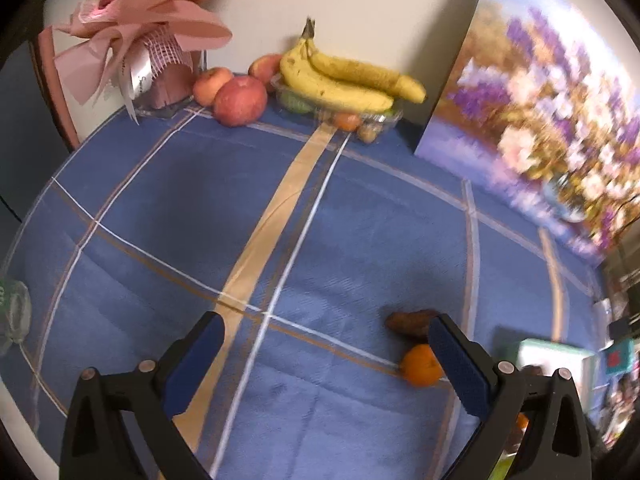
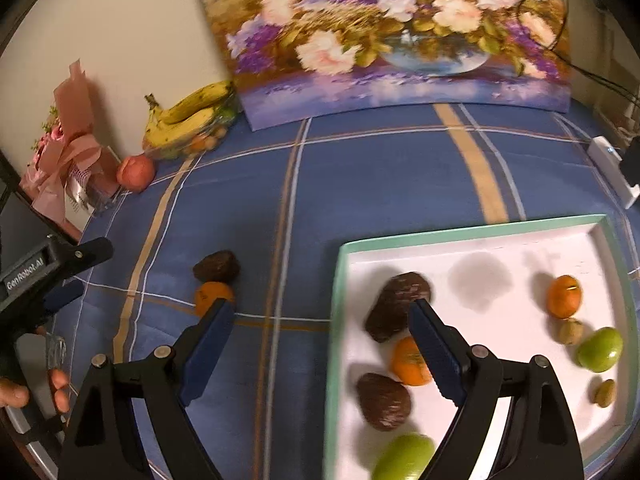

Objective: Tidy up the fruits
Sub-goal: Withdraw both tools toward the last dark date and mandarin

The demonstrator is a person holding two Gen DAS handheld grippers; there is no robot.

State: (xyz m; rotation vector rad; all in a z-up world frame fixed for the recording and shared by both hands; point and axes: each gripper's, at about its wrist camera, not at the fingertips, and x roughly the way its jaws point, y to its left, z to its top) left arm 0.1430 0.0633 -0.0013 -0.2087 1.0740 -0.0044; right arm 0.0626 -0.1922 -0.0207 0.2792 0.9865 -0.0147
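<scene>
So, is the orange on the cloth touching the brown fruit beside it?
Touching: in the right wrist view the orange sits against the brown fruit, no cloth visible between them.

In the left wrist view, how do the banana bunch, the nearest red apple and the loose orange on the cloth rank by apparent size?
1. Banana bunch, clearly the largest.
2. Red apple.
3. Orange, partly hidden by a finger.

The orange lies much nearer the camera than the other two, so its true size may be smaller than it looks.
</scene>
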